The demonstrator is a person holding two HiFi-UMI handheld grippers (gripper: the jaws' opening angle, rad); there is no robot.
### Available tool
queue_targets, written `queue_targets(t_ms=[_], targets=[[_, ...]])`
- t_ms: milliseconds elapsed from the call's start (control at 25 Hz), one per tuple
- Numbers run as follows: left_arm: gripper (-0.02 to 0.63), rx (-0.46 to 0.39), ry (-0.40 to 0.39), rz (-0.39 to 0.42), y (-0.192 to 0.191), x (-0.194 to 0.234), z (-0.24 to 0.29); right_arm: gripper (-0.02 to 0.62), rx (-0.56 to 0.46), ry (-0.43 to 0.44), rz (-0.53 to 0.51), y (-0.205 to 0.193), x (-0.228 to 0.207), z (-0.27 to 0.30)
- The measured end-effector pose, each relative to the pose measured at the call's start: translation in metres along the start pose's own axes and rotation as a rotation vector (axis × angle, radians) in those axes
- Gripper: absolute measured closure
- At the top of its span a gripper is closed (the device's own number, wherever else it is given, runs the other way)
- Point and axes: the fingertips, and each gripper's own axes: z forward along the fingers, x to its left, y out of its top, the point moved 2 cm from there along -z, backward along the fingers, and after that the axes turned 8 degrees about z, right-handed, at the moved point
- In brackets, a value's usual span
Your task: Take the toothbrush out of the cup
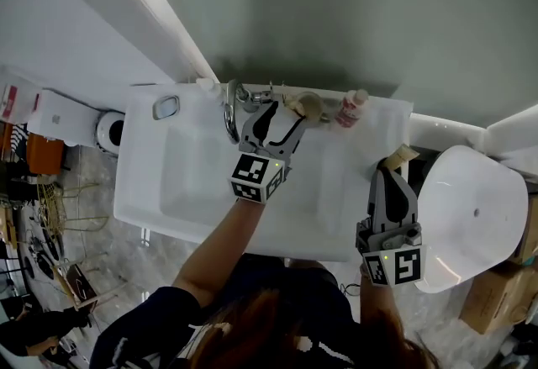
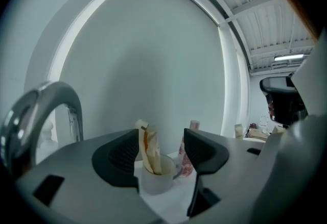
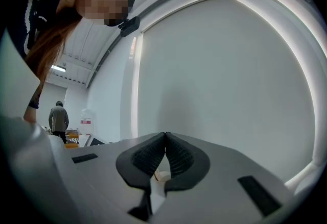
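While the toothbrush (image 2: 145, 146) stands in the cup (image 2: 157, 179), the task looks barely begun: the approach seems made, and the grasp and lift are left. In the head view the left gripper (image 1: 286, 111) reaches over the sink (image 1: 139, 191) to its back ledge. Its jaws are spread just short of the cup, which sits between the faucet (image 1: 231, 111) and a small bottle (image 1: 351, 107). The right gripper (image 1: 389, 166) hangs at the sink's right edge, well apart, with a tan scrap at its tip that I cannot identify. In the left gripper view the jaws stand wide and grip nothing, with the cup between and beyond them. The toothbrush, seemingly in a tan wrapper, has its long axis near upright, lower end in the cup, top leaning slightly left. In the right gripper view the jaws are pressed together; whether they pinch anything is unclear.
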Motion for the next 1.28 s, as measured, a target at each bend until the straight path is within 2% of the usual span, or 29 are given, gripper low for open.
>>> queue_targets(t_ms=[480, 560, 640, 720, 800, 1280], targets=[[0.347, 0.059, 0.004, 0.036, -0.031, 0.019, 0.049, 0.58, 0.027, -0.032, 0.006, -0.015, -0.016, 0.014], [0.429, 0.047, 0.009, 0.05, -0.03, 0.02, 0.05, 0.58, 0.028, -0.036, 0.006, -0.016, -0.018, 0.015], [0.453, 0.03, -0.001, 0.054, -0.026, 0.02, 0.049, 0.58, 0.026, -0.038, 0.005, -0.016, -0.019, 0.015], [0.499, 0.007, -0.019, 0.058, -0.019, 0.018, 0.046, 0.58, 0.023, -0.038, 0.004, -0.015, -0.019, 0.015], [0.514, -0.014, -0.029, 0.067, -0.01, 0.016, 0.042, 0.58, 0.018, -0.037, 0.002, -0.013, -0.018, 0.015], [0.528, -0.15, -0.051, 0.118, 0.082, 0.001, -0.014, 0.58, -0.033, -0.015, -0.019, 0.01, -0.003, 0.007]])
